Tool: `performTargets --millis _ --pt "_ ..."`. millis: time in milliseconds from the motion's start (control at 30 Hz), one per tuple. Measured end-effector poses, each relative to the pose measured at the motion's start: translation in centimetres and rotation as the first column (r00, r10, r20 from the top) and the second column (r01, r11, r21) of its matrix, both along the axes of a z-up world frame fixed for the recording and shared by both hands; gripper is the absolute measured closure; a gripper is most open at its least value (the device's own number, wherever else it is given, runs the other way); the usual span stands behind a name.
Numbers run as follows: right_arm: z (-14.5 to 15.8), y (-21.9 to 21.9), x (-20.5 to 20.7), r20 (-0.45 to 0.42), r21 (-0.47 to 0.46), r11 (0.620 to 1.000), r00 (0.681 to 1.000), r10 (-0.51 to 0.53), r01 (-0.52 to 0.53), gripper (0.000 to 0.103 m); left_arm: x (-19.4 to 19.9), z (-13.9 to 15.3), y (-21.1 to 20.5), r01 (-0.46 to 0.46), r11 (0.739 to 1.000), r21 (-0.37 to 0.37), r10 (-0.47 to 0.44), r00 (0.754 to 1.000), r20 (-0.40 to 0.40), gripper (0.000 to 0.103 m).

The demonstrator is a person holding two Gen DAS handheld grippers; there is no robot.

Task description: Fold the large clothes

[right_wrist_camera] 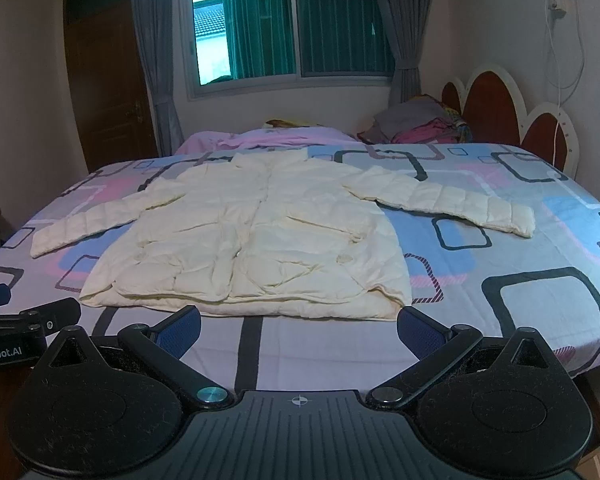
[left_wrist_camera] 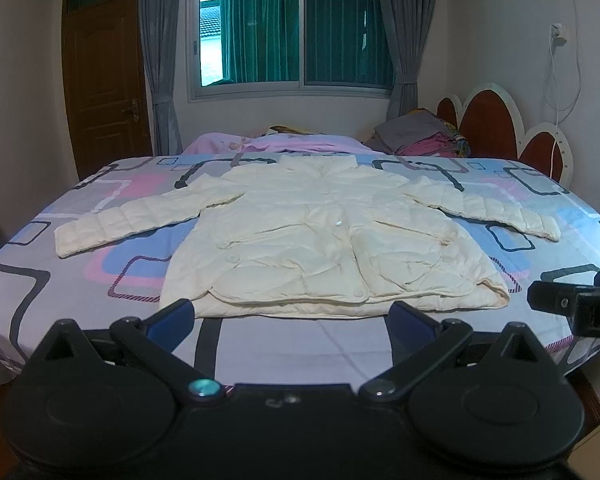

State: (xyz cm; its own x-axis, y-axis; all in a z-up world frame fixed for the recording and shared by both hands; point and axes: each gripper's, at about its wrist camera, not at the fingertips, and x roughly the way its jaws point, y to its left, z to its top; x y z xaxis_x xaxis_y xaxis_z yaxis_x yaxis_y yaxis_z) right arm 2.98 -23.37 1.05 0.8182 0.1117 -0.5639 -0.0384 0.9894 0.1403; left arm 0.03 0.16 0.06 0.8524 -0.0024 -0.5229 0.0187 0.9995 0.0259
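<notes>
Your cream quilted jacket [left_wrist_camera: 320, 232] lies flat and front side up on the bed [left_wrist_camera: 260, 340], over a sheet printed with blue, pink and grey squares. Its collar points away from you toward the window [left_wrist_camera: 288, 36], and its hem runs along the near side, so the body's long axis goes from you toward the far wall. Both sleeves are spread out sideways and angle slightly back toward you, one to each side of the body.

Your left gripper [left_wrist_camera: 292, 316] hovers just short of the hem, jaws spread wide and holding nothing. Your right gripper [right_wrist_camera: 298, 328] sits at the same hem line, equally wide open and empty.

A pile of clothes [left_wrist_camera: 420, 136] rests by the red headboard [left_wrist_camera: 488, 128] at the far right.
</notes>
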Motion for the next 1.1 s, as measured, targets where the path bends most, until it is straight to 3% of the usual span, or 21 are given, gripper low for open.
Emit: performTargets --millis 1100 --pt "0.22 0.12 0.03 0.003 0.003 1.000 1.000 0.004 -0.004 0.000 -0.05 -0.07 -0.10 -0.004 1.000 0.007 0.004 1.000 0.004 0.000"
